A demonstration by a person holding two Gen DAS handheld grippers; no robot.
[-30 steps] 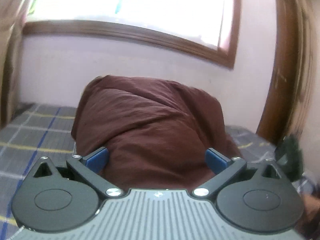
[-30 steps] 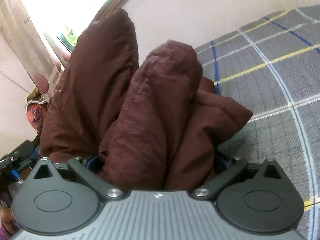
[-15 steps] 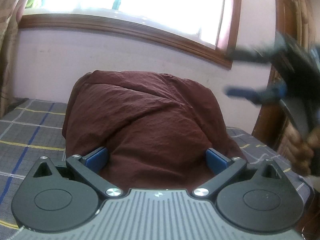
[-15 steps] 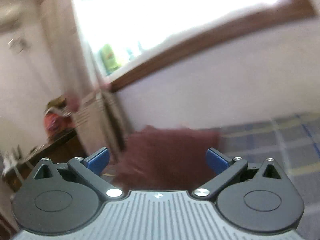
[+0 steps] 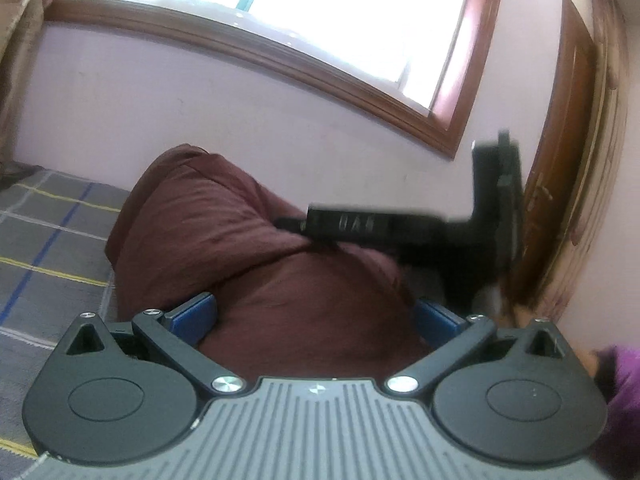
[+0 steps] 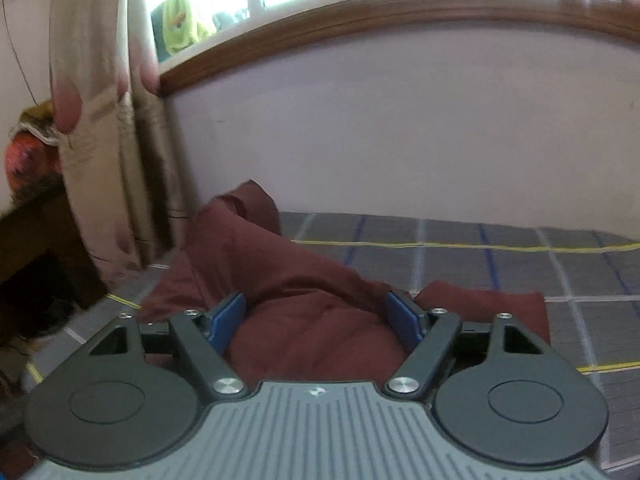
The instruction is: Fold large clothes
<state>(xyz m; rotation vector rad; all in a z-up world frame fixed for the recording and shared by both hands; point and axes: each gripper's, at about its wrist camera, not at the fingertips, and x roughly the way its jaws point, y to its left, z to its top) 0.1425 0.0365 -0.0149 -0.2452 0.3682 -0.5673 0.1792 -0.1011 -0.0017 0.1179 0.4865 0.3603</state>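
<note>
A maroon garment [image 5: 280, 280] lies bunched on the grey checked bed sheet [image 5: 52, 248]. My left gripper [image 5: 314, 316] is pushed up against it, jaws at full width, and the cloth bulges between the blue pads [image 5: 192, 316] without being pinched. In the left wrist view, my right gripper [image 5: 304, 222] reaches in from the right across the top of the heap. In its own view, the right gripper [image 6: 316, 316] is closing its jaws around a fold of the garment [image 6: 312, 328]. The inner faces of its pads [image 6: 228, 320] still show.
The bed sheet [image 6: 480, 264] runs to a pale wall under a wood-framed window [image 5: 280, 8]. A curtain [image 6: 104, 140] and a dark table [image 6: 36, 232] stand beside the bed. A brown door [image 5: 560, 160] and a purple sleeve [image 5: 624, 372] are at the right.
The right gripper let go of the upright cloth, swung up and around, and came back down onto the heap with narrower jaws. The left gripper stayed put and rolled a little.
</note>
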